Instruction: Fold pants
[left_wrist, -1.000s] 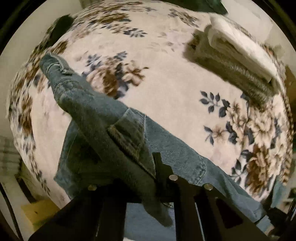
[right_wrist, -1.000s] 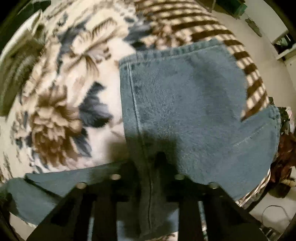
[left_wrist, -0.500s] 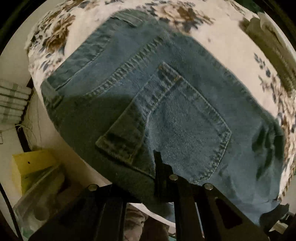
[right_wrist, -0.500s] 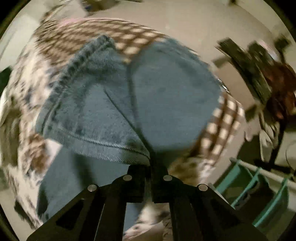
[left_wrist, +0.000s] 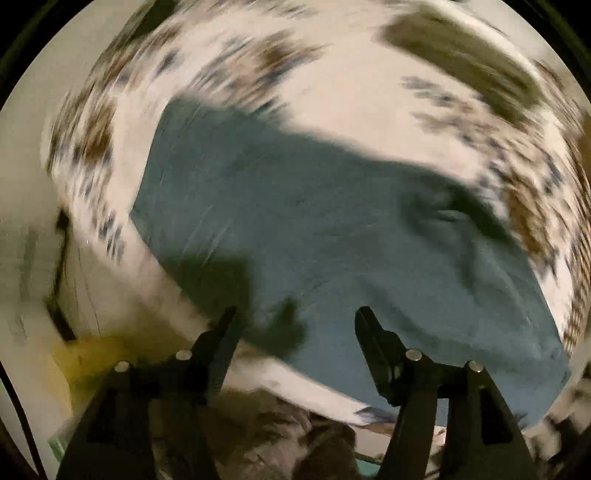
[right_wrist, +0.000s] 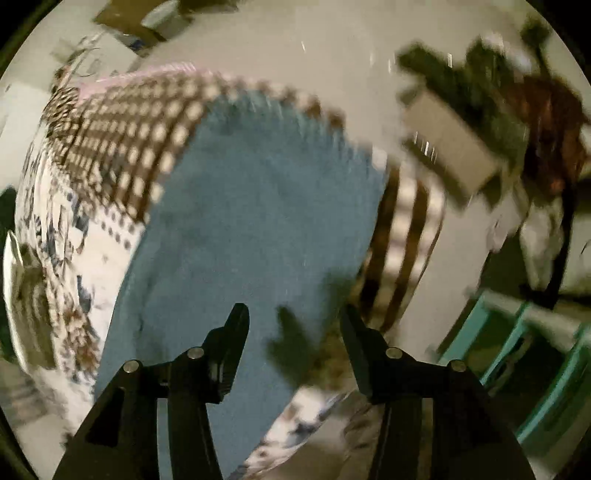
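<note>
Both grippers, left gripper and right gripper, are held spread and empty above the jeans; a fold seems laid; fresh edges must be gripped next.

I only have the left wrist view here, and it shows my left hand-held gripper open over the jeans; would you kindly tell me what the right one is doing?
Observer: The right hand-held gripper is open too, with nothing between its fingers.
Operator: Thank you. Where does it sit relative to the jeans?
Observer: It hangs over the jeans near their right edge, where the denim meets the brown checked border of the floral blanket.
Operator: Is anything beyond that side of the bed?
Observer: Yes, a teal frame stands on the floor to the right; the blur hides what it is.
</note>
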